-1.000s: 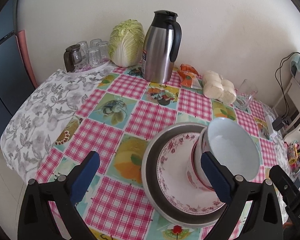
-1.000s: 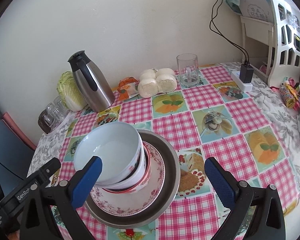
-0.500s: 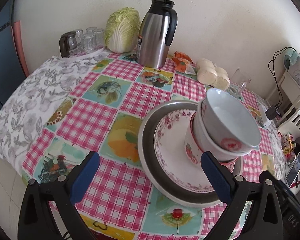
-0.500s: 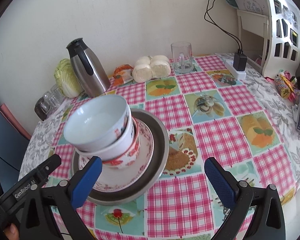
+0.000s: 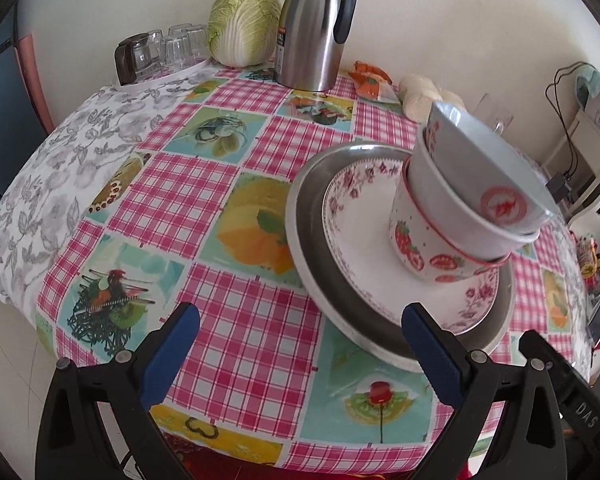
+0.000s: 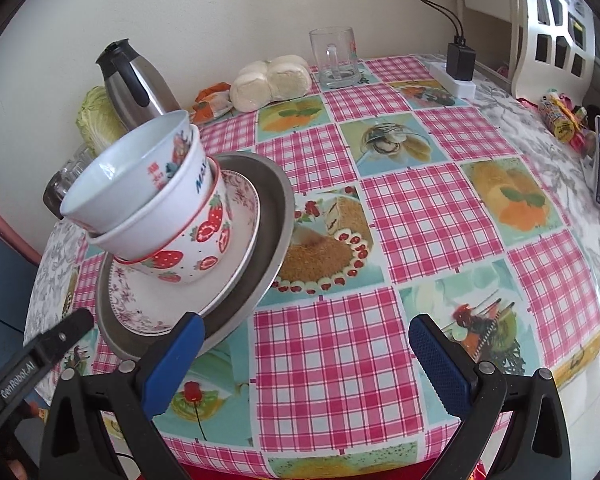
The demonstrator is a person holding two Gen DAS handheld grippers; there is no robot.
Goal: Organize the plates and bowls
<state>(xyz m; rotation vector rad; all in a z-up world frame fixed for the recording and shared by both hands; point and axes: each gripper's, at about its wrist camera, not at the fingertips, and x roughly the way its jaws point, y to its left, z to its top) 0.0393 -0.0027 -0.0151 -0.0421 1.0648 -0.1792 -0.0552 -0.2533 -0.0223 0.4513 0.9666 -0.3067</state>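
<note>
Metal plate (image 5: pixel 300 236) with stacked bowls (image 5: pixel 460 216) between both open tongs

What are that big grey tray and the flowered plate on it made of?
The tray looks like metal, probably stainless steel: dull grey with a soft brushed sheen on its rim. The plate looks like glazed ceramic, or possibly melamine: glossy white with a printed pink flower border. The pictures alone cannot settle which.

Open left tongs (image 5: pixel 300 350) face stacked bowls (image 5: pixel 472 204) on plates (image 5: pixel 364 240).
</note>
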